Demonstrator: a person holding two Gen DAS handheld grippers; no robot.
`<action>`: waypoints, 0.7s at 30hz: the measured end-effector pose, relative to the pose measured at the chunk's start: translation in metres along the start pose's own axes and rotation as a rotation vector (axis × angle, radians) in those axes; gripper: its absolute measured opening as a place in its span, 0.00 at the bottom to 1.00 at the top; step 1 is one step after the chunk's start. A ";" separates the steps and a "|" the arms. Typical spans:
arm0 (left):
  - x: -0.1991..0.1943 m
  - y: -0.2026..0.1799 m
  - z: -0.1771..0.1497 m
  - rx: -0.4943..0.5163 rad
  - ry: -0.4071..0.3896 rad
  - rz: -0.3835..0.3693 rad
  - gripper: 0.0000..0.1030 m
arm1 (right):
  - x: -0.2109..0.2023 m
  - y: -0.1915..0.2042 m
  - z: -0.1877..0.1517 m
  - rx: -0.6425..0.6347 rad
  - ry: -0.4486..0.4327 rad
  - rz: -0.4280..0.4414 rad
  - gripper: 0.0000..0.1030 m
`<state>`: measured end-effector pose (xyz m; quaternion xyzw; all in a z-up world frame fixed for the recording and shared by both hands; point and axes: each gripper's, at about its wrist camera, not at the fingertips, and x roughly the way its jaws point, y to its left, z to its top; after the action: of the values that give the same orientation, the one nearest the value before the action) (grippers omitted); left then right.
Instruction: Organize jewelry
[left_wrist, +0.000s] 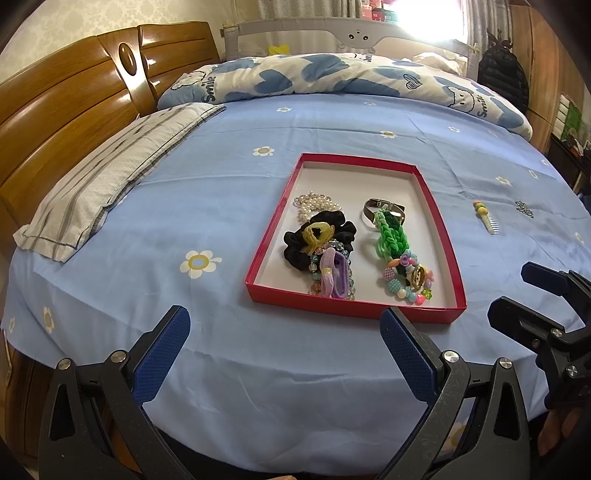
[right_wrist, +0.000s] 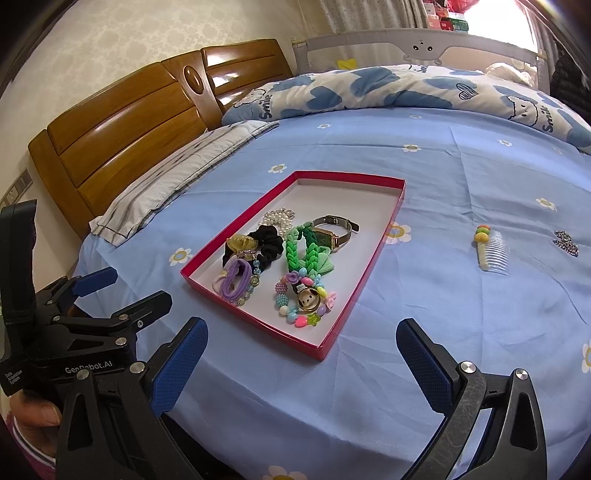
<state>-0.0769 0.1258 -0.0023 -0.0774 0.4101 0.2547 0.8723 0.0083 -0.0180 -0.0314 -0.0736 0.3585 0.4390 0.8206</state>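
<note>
Red shallow rectangular tray (left_wrist: 441, 236) holds beaded bracelets (left_wrist: 408, 282); ridged comb (right_wrist: 493, 251) outside

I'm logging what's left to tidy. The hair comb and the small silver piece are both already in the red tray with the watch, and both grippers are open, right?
Not quite. The hair comb and small silver piece lie on the blue sheet, outside the red tray, as the right wrist view shows. The watch is inside, and both grippers are open.

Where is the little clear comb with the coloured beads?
In both views the clear beaded comb lies on the blue sheet, right of the red tray, beside a silver chain.
</note>
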 end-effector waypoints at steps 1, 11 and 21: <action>0.000 0.000 0.000 0.000 0.000 0.000 1.00 | 0.000 0.000 0.000 0.001 0.001 0.001 1.00; -0.001 0.000 -0.001 0.004 0.000 0.001 1.00 | 0.000 0.001 0.000 -0.002 0.003 0.002 1.00; -0.001 0.000 -0.001 0.002 0.001 0.000 1.00 | -0.001 0.001 0.001 -0.008 0.000 0.005 1.00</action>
<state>-0.0783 0.1247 -0.0025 -0.0764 0.4107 0.2542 0.8723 0.0078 -0.0178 -0.0294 -0.0759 0.3568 0.4425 0.8192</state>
